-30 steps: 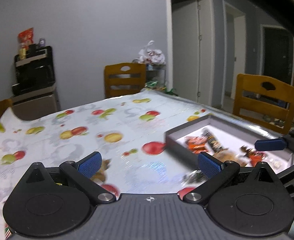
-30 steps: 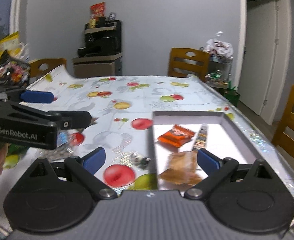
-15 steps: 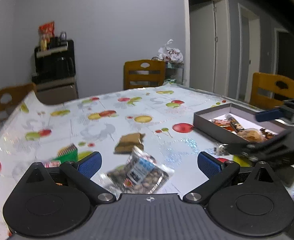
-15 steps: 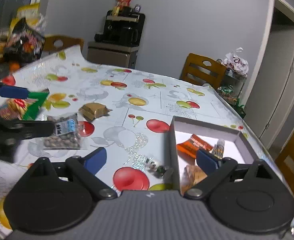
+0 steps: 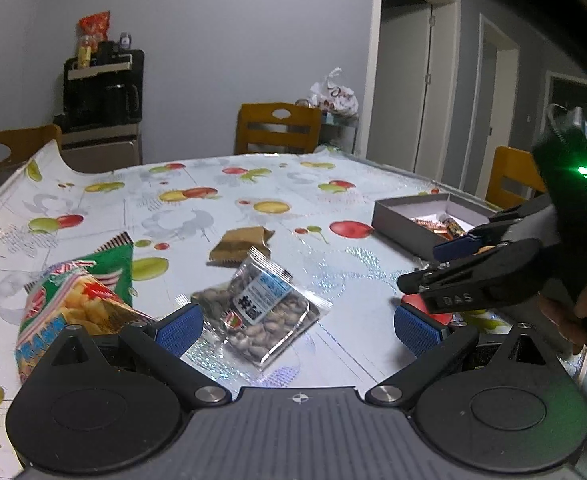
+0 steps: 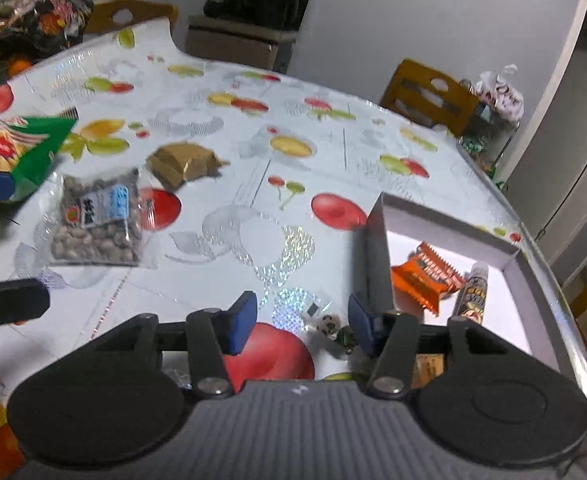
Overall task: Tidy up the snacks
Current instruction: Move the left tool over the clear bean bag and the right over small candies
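We hold our left gripper [image 5: 297,330] low over the fruit-print tablecloth [image 5: 221,200], its blue pads spread wide with nothing pinched. The clear packet of nuts [image 5: 259,310] lies flat on the cloth between those pads, nearer the left one, and neither pad touches it. Just beside the left pad sits the green chip bag [image 5: 75,298], and beyond the nuts rests a brown wrapped snack [image 5: 239,246].

Our right gripper [image 6: 301,322] points down at the cloth beside the grey box [image 6: 377,248]. Its jaws are closing, about half spread, and a small wrapped candy [image 6: 331,326] lies on the cloth between them, close to the right pad; we cannot tell whether that pad touches it yet. The box stands just right of this gripper, its near corner behind the right finger. Inside it we see an orange wafer packet [image 6: 425,276] and a slim stick snack [image 6: 473,294] side by side on the white floor. From the left wrist view the right gripper crosses in front of the box.
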### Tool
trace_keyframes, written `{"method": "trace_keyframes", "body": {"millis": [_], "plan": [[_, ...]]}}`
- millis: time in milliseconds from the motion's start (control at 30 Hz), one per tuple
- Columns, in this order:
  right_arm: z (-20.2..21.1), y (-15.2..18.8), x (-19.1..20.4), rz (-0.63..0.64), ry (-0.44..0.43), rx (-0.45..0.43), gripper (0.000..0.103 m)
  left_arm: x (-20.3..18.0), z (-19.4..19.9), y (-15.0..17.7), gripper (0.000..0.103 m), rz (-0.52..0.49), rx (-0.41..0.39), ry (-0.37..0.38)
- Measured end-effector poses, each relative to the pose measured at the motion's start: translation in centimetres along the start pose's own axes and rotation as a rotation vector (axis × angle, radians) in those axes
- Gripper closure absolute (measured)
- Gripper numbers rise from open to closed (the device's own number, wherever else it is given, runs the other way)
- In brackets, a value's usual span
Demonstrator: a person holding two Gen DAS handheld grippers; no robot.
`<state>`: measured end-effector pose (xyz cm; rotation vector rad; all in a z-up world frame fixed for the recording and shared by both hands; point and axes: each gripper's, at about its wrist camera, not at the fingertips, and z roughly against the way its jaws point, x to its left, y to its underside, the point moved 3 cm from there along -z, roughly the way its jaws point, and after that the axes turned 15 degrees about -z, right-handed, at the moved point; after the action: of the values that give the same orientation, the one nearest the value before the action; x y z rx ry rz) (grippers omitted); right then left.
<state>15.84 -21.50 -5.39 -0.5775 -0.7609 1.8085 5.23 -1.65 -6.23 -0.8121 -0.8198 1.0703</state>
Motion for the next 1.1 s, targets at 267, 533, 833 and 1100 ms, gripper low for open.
{"method": "trace_keyframes", "body": {"millis": [267, 533, 833, 1100], "plan": [[-1.0, -0.4, -0.9, -0.072, -0.024, 0.05, 0.052, -0.1, -0.7, 0.2, 0.0, 0.002, 0.027, 0.013], [1.1, -0.7, -0.9, -0.17, -0.246, 0.074, 0.052, -0.1, -0.8, 0.3, 0.0, 0.005, 0.035, 0.021], [1.3, 0.0, -0.7, -0.111, -0.151, 0.041, 0.052, -0.2, -0.7, 0.3, 0.0, 0.001, 0.035, 0.015], [-0.1, 1.1, -0.9, -0.133, -0.124, 0.079, 0.053, -0.4, -0.7, 0.2, 0.0, -0.012, 0.042, 0.006]]}}
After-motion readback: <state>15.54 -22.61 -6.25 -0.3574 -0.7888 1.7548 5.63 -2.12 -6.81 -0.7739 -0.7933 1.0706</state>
